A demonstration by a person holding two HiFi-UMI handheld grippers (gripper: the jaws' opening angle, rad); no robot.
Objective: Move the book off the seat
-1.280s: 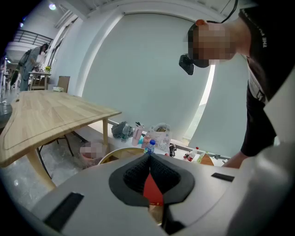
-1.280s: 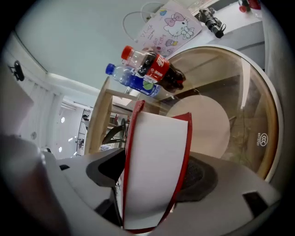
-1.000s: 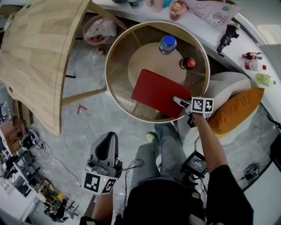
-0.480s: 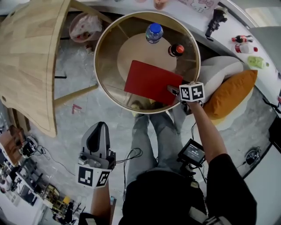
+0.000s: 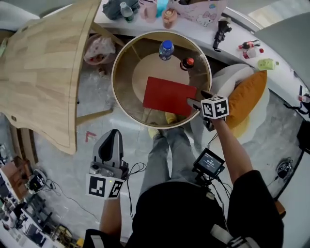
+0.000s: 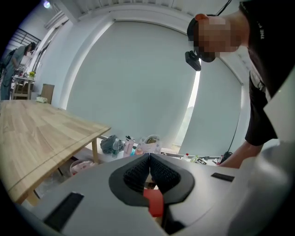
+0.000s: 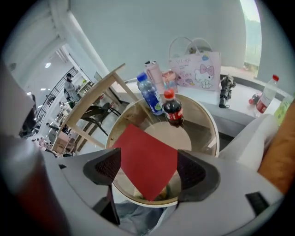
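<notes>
The red book (image 5: 167, 95) lies flat on the round glass table (image 5: 114, 72), not on the seat. My right gripper (image 5: 198, 98) hovers at the book's right edge, open. In the right gripper view the book (image 7: 146, 159) shows between and beyond the wide-apart pads (image 7: 108, 167), with nothing gripped by the right gripper (image 7: 150, 168). The white seat (image 5: 227, 80) with an orange cushion (image 5: 247, 97) stands just right of the table. My left gripper (image 5: 112, 135) hangs low at the person's left side, over the floor. Its jaws are shut and empty in the left gripper view (image 6: 149, 168).
A blue-capped water bottle (image 5: 166, 49) and a cola bottle (image 5: 187, 63) stand on the table's far side, behind the book. A large wooden table (image 5: 38, 72) is at the left. A ledge with a cartoon-cat bag (image 5: 198, 9) and small items runs behind.
The head view has pulled back and shifted. The right gripper stays at the book's right edge over the glass table. The left gripper has hardly moved.
</notes>
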